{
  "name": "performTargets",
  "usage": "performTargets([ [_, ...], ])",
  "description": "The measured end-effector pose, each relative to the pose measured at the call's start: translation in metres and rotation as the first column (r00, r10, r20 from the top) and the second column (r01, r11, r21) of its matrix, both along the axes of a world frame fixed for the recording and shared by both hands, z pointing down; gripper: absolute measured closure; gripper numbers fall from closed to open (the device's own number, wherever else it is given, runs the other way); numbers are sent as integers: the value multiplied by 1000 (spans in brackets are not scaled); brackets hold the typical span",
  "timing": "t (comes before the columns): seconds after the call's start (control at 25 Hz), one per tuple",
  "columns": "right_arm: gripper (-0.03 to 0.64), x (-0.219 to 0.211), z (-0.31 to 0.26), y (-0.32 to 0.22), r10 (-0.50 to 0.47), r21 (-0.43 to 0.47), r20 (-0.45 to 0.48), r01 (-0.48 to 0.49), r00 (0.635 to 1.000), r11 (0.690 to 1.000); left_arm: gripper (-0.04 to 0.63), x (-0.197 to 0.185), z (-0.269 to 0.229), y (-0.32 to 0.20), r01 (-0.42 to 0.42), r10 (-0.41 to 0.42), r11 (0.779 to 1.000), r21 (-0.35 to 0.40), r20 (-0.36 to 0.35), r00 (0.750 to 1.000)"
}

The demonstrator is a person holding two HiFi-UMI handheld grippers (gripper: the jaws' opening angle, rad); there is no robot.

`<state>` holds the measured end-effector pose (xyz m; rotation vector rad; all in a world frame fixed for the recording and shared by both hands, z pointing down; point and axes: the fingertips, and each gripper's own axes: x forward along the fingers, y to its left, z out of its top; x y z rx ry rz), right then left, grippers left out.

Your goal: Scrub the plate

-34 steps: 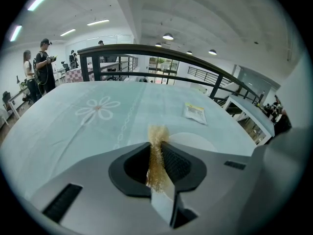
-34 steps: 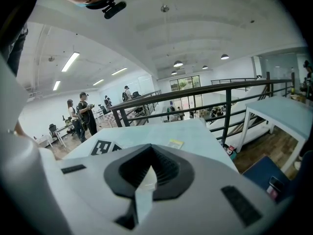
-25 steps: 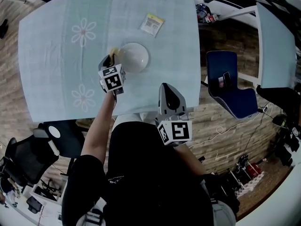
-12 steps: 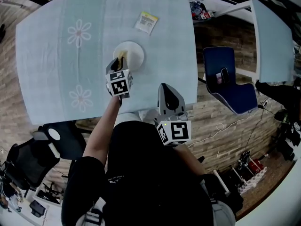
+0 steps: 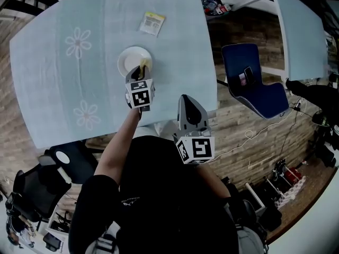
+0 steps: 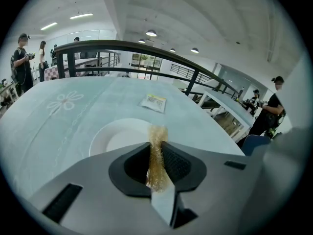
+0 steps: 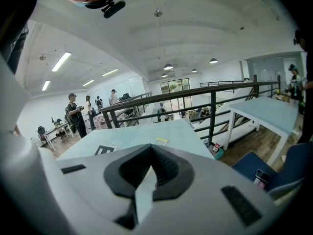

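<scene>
My left gripper has its fingers pinching a golden wire scrubbing pad, poised at the near rim of the round white plate on the pale blue desk. My right gripper, fingers pressed together on nothing, hangs well apart from it. Nothing pins the plate, so I judge hard scrubbing could skid it.

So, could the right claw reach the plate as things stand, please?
Probably yes: bare tablecloth lies between the right claw and the plate, though the scrubber in the left claw crowds its near rim.
</scene>
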<state>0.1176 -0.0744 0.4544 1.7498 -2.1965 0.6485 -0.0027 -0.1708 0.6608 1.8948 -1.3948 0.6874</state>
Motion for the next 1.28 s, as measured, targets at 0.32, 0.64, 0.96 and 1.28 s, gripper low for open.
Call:
performTargets([
  [0.32,608,7,3,7,25,-6,0,-25,1000,1000,526,-2,2,-3,1,-1,1000,-5,8,1000],
  [0.64,607,-1,3,9,0,-5,-1,0,1000,1000,526,-25,9,2,51,-51,999,-18,24,998],
  [0.96,607,-12,5,11,-31,-12,-3,31,1000,999,526,-47,11,2,68,-68,998,4,48,997],
  [1.28,608,-24,9,12,-52,-16,1,52,999,999,526,-77,11,2,113,-114,993,20,68,991],
])
